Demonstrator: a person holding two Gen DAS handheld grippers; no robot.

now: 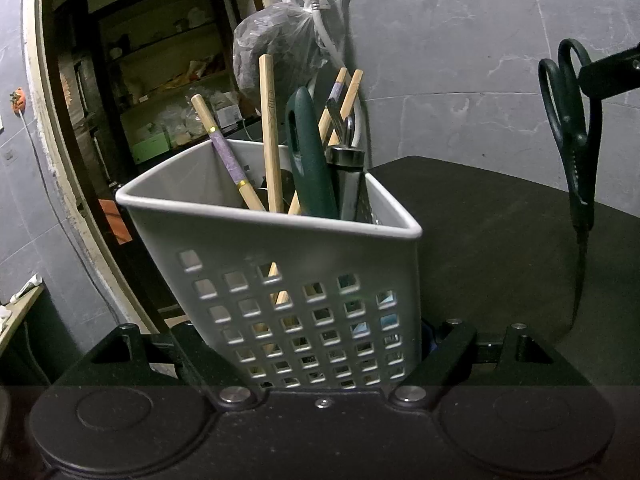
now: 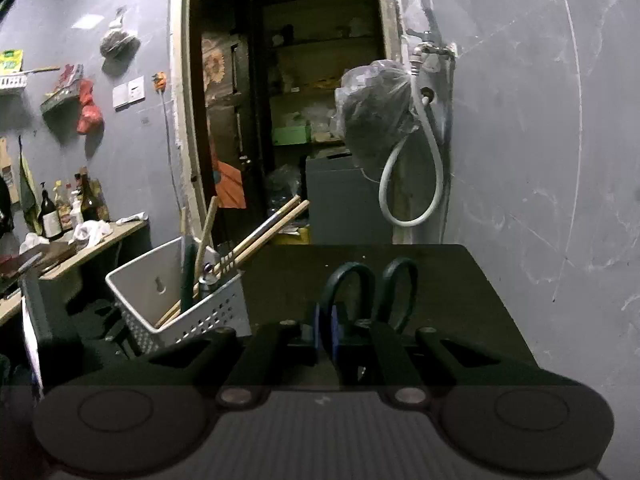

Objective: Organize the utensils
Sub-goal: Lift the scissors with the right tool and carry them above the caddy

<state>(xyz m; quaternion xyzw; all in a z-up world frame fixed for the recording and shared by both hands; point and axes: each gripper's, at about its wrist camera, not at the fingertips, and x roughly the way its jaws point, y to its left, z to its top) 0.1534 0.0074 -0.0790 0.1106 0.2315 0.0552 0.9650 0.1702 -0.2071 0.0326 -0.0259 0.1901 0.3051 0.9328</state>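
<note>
A white perforated utensil basket stands on the dark table, holding several wooden chopsticks, a dark green handle and a metal tool. My left gripper is shut on the basket's lower walls. My right gripper is shut on black scissors by one handle loop. In the left wrist view the scissors hang blades down above the table, to the right of the basket. The basket also shows in the right wrist view.
The dark table stands against a grey tiled wall. A tap with a white hose and a plastic bag hang behind it. A doorway to a storeroom is at the back left. A wooden counter with bottles stands far left.
</note>
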